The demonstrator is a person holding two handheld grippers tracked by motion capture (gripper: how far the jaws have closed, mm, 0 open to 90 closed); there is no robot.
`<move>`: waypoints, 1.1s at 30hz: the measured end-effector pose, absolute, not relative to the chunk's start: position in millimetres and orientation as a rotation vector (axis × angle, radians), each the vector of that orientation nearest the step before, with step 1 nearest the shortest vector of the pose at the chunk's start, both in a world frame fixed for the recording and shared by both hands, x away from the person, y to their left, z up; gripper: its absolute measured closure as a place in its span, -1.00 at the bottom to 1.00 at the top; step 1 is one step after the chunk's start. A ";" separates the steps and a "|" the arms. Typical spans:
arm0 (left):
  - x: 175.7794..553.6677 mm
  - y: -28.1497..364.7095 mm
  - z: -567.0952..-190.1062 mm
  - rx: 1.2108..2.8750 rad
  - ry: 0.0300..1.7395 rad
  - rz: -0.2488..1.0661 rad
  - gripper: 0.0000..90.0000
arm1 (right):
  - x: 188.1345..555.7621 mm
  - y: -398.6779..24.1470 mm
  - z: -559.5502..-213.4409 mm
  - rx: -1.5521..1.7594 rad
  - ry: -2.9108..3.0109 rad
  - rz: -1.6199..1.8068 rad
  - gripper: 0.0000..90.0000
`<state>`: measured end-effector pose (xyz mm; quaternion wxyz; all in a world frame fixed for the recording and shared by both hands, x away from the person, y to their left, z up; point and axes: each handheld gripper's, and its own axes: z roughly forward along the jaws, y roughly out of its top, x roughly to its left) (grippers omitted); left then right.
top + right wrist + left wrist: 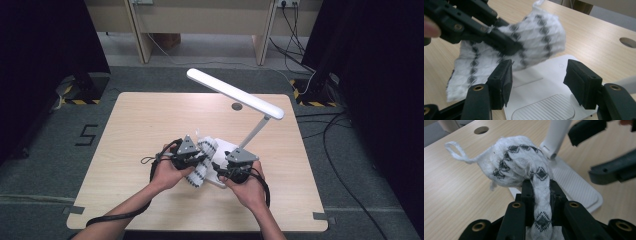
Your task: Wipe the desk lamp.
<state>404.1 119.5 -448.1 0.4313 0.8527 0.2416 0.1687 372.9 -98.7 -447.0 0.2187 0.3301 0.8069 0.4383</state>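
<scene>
Up close we see the left hand-held gripper (541,192) pinching the white patterned cloth (519,162), right hand-held gripper (539,82) gaping empty over the lamp base (541,97), overhead the lamp head (235,93).

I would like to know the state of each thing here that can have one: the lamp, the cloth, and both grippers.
Desk lamp: upright on the table, arm tilted, head unlit.
Lamp base: flat on the table, under the right gripper's jaws.
White cloth: bunched, held up over the base.
Left gripper: shut on the cloth.
Right gripper: open, nothing between its jaws.
</scene>
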 end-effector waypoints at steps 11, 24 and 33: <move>396.3 124.0 -439.4 2.178 0.464 0.419 0.72 | 379.5 -93.8 -443.4 0.790 2.279 1.164 -0.31; 397.2 123.4 -440.6 2.198 0.380 0.355 0.72 | 384.3 -92.3 -449.7 0.694 2.347 1.116 -0.27; 396.7 122.0 -442.7 2.211 0.343 0.319 0.71 | 383.5 -91.8 -452.6 0.636 2.378 1.097 0.08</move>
